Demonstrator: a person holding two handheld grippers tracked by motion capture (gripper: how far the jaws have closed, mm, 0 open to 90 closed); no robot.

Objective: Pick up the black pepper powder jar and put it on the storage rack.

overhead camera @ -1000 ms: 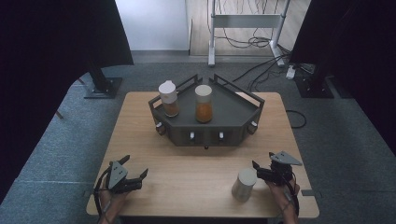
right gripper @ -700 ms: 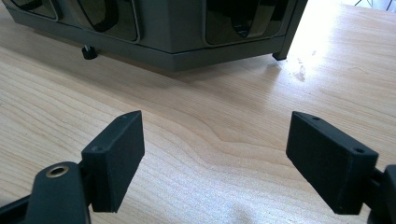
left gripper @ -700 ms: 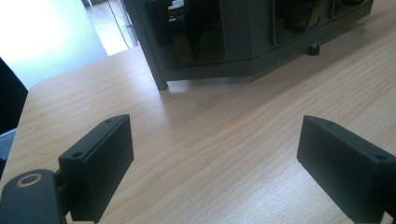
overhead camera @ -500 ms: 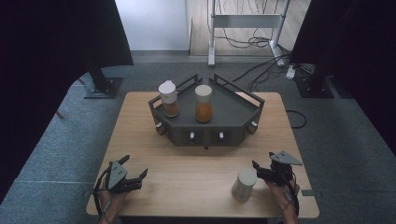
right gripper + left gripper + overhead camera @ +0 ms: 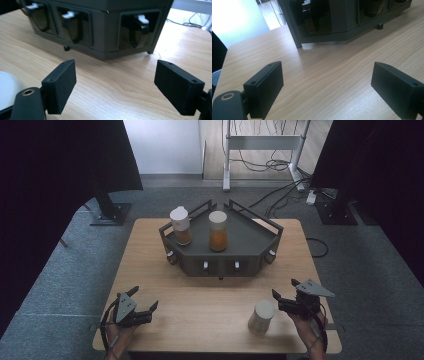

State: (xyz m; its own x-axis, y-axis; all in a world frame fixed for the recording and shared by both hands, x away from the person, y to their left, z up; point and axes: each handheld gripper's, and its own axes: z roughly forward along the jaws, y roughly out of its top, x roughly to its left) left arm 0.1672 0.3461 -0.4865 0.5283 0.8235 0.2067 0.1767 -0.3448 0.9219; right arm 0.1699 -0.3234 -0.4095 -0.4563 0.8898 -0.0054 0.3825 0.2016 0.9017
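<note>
A white-lidded jar (image 5: 261, 317) stands upright on the wooden table (image 5: 210, 295) near its front right. My right gripper (image 5: 284, 289) hovers just right of it, apart from it. Its jaws have just been opening, and only bare wood lies between them. In the right gripper view that gripper (image 5: 115, 87) faces the dark stand (image 5: 100, 32), with the jar (image 5: 6, 87) outside its left jaw. My left gripper (image 5: 145, 298) rests at the front left, open and empty. In the left gripper view it (image 5: 327, 90) also has only tabletop between its jaws.
The dark six-sided stand (image 5: 220, 262) sits mid-table and carries two white-capped jars (image 5: 180, 226) (image 5: 218, 231) with orange-brown contents. Small white-handled fittings (image 5: 141, 18) line its front wall. Behind the table are a metal frame (image 5: 265, 142), floor cables and dark curtains.
My right gripper has risen slightly beside the white jar and its jaws stand a little wider. The left gripper and the jars have not moved.
</note>
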